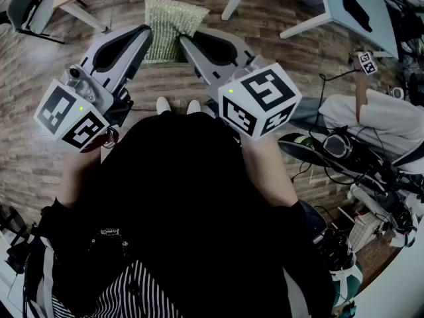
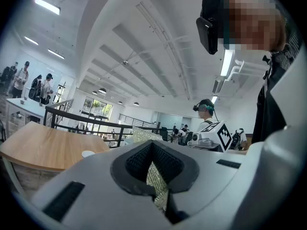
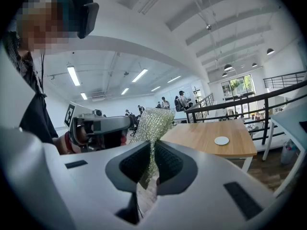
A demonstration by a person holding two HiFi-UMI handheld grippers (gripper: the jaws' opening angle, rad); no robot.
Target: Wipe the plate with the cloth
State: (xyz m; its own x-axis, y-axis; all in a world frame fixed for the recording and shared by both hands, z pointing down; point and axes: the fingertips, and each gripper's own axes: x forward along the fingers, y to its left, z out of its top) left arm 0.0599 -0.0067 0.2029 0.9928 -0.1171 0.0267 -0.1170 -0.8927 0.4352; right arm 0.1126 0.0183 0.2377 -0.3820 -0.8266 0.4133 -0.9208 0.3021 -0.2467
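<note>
Left gripper (image 2: 154,178) and right gripper (image 3: 148,169), side by side, each closed on one side of the glittery mesh cloth (image 1: 173,17) (held up above the wood-plank floor (image 1: 278,65)). The white plate (image 3: 221,140) lies on a wooden table (image 3: 192,137), well apart from the cloth.

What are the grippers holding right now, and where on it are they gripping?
Both hold the cloth: the left gripper pinches its left side, the right gripper its right side, jaws shut on the fabric.
</note>
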